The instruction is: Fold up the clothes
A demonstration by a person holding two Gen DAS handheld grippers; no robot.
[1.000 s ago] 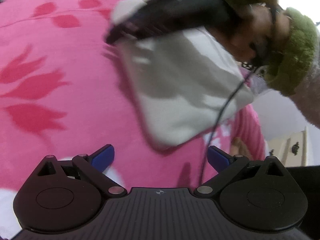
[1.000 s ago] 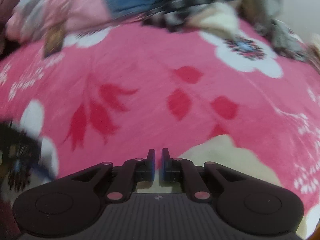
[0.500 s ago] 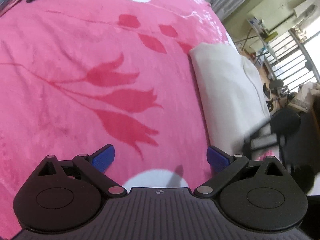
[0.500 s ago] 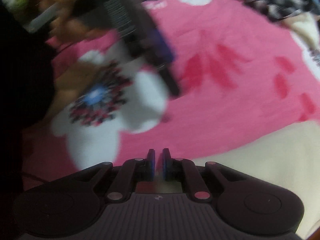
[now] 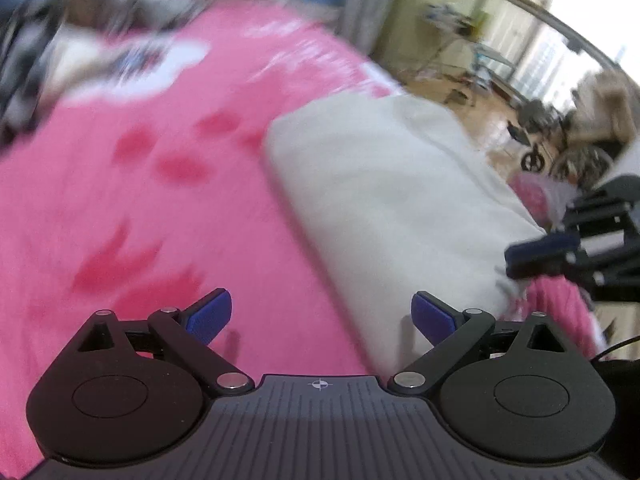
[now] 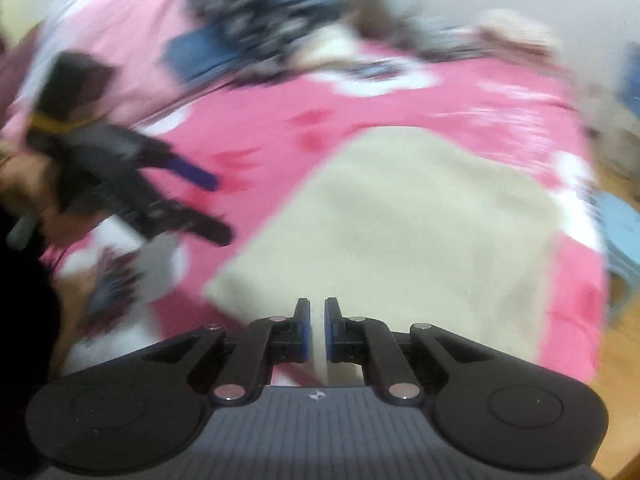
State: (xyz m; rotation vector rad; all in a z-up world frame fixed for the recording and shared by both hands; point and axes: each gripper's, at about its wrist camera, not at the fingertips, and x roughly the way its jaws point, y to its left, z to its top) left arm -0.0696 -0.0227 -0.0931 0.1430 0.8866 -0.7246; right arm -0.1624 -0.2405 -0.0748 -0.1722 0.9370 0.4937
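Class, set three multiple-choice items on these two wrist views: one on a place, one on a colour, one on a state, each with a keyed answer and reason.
1. The cream garment lies on:
A. a pink blanket
B. a wooden floor
C. a chair

2. The tool pads are:
A. red
B. blue
C. yellow

3. The left tool is:
A. shut on cloth
B. open
C. out of view

Key:
1 A, the flowered pink blanket surrounds it.
2 B, both pads show blue.
3 B, its jaws stand wide apart with nothing between; the right tool pinches the garment's edge.

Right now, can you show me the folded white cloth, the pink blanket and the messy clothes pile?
folded white cloth [image 5: 384, 200], left wrist view, middle of its top.
pink blanket [image 5: 160, 216], left wrist view, bare pink part.
messy clothes pile [image 6: 260, 28], right wrist view, dark patterned part.
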